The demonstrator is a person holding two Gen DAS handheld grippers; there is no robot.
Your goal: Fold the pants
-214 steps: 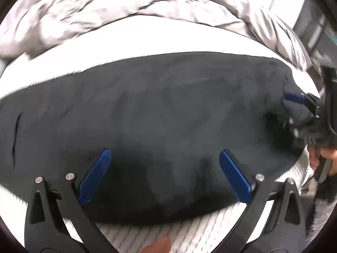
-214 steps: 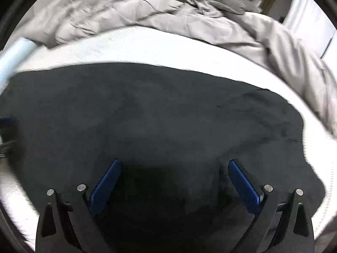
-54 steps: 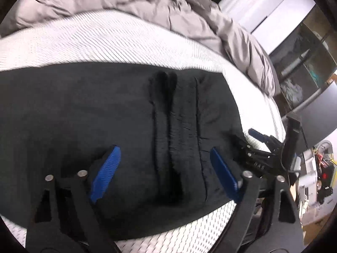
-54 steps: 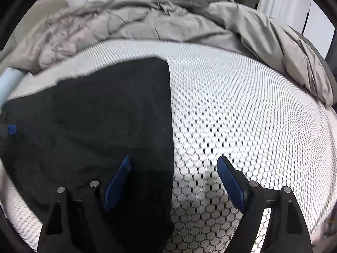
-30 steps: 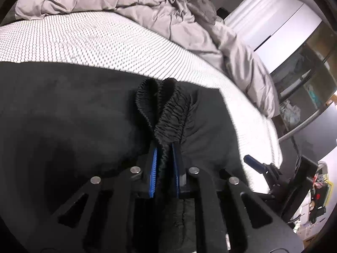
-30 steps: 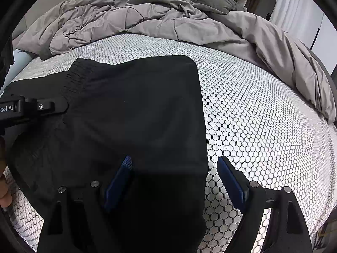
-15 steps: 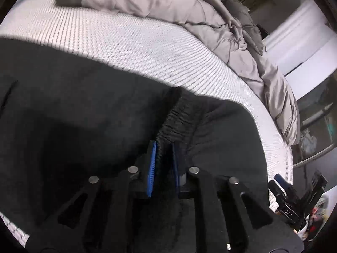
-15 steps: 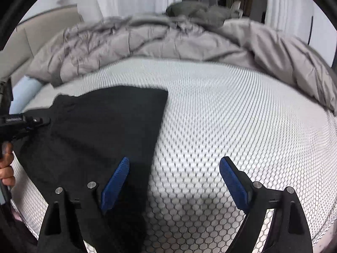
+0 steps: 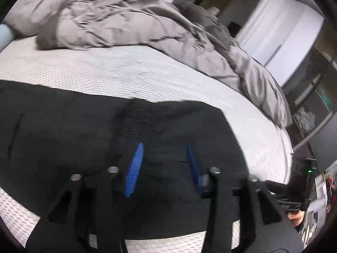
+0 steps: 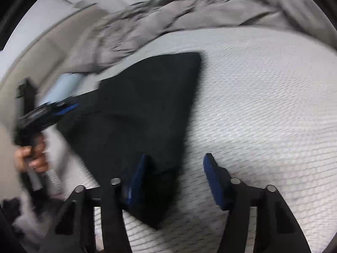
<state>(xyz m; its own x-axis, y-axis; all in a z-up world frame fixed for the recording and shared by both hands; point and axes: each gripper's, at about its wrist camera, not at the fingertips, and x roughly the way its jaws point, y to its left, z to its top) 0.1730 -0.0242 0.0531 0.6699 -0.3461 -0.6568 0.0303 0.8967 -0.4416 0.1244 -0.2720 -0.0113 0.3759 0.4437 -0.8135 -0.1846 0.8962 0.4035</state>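
Left gripper (image 9: 163,166) has let go of the waistband: jaws just opened, blue pads apart over the black pants (image 9: 63,139), gripping nothing. Pants lie flat, folded over, on the white mattress (image 9: 126,73), grey duvet (image 9: 118,23) bunched behind. Right gripper (image 10: 175,181) has tipped down; jaws just narrowed but stand apart, straddling the near right edge of the pants (image 10: 143,113), pads not pressing. Hand (image 10: 31,156) on the left gripper's handle shows at far left.

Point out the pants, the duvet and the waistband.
pants (image 10: 147,105), right wrist view, flat middle of the black cloth
duvet (image 9: 118,27), left wrist view, crumpled grey middle
waistband (image 9: 139,122), left wrist view, ribbed elastic strip
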